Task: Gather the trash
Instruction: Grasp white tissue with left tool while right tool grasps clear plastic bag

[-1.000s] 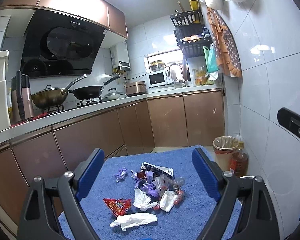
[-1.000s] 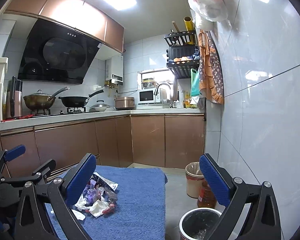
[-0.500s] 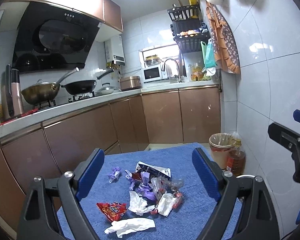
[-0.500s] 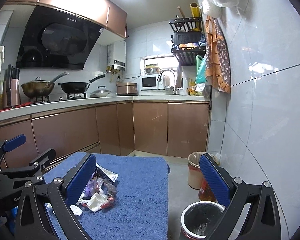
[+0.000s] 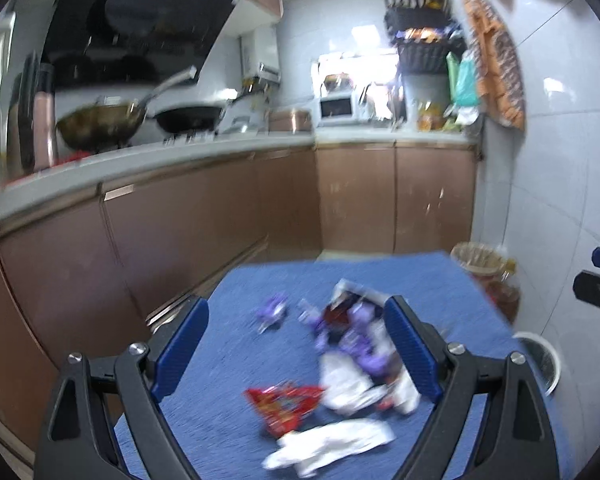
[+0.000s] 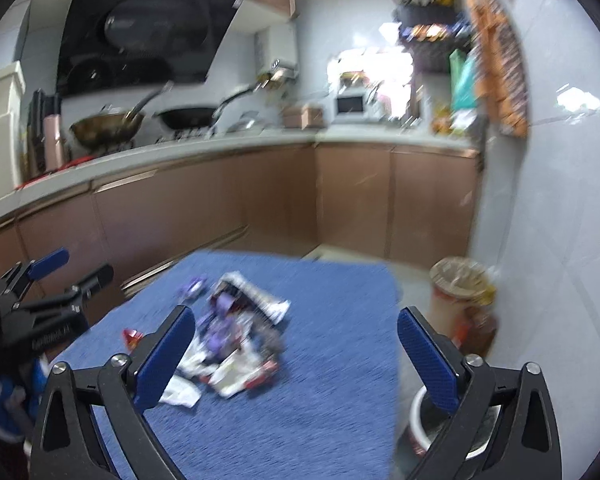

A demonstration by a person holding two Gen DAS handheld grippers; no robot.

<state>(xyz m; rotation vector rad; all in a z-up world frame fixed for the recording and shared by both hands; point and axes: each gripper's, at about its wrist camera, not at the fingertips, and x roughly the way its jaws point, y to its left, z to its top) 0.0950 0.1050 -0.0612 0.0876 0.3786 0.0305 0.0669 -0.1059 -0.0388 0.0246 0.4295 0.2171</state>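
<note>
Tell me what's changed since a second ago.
Both grippers, left and right, have moved closer to the trash pile on the blue towel. Right jaws have just been closing slightly, nothing between them. Nothing grasped; trash unmoved.

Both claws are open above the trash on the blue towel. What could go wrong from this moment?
1. The trash pile is loose and tangled, so a claw may take several wrappers and drop some.
2. The white tissue and red wrapper lie flat on the blue towel; the left claw could pinch towel instead.
3. The white bin stands low beside the table, partly behind the right claw, so a piece could fall outside it.
</note>
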